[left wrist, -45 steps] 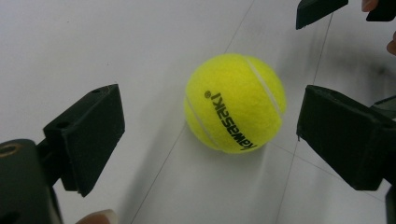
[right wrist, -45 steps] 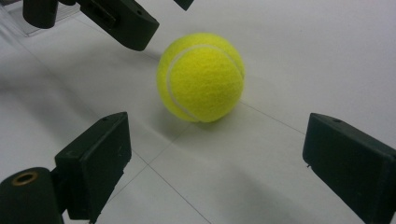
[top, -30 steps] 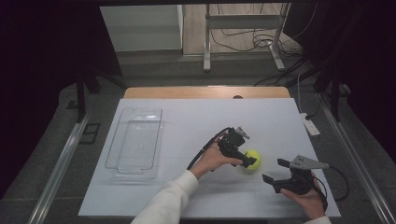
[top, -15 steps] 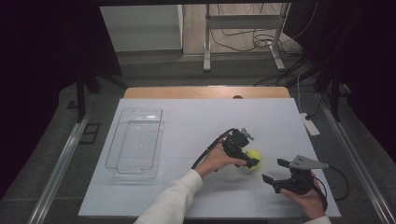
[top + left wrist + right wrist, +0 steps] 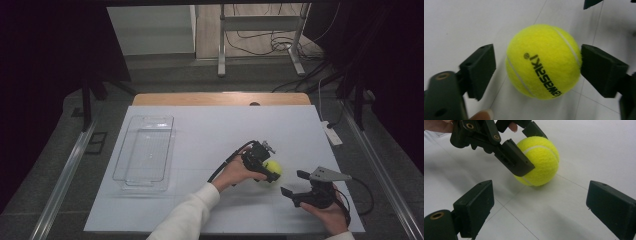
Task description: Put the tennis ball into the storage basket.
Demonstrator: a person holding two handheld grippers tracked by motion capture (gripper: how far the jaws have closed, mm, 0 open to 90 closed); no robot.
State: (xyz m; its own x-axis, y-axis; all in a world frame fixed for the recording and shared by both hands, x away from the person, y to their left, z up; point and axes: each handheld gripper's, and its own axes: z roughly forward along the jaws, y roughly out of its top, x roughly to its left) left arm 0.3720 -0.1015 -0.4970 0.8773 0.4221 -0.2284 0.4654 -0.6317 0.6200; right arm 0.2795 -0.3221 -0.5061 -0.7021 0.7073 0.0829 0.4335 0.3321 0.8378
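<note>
White table (image 5: 210, 130) | tennis ball (image 5: 543, 61) | black print "KAWASAKI", seen inverted

There's a clear plastic tray (image 5: 145, 152) sitting on the left side of the white tabletop (image 5: 210, 130), nothing in it as far as I can see. A small white block (image 5: 332, 135) lies at the right edge. Behind the tabletop, a metal stand (image 5: 260, 35) and tangled cables (image 5: 255, 42) on the floor.
</note>
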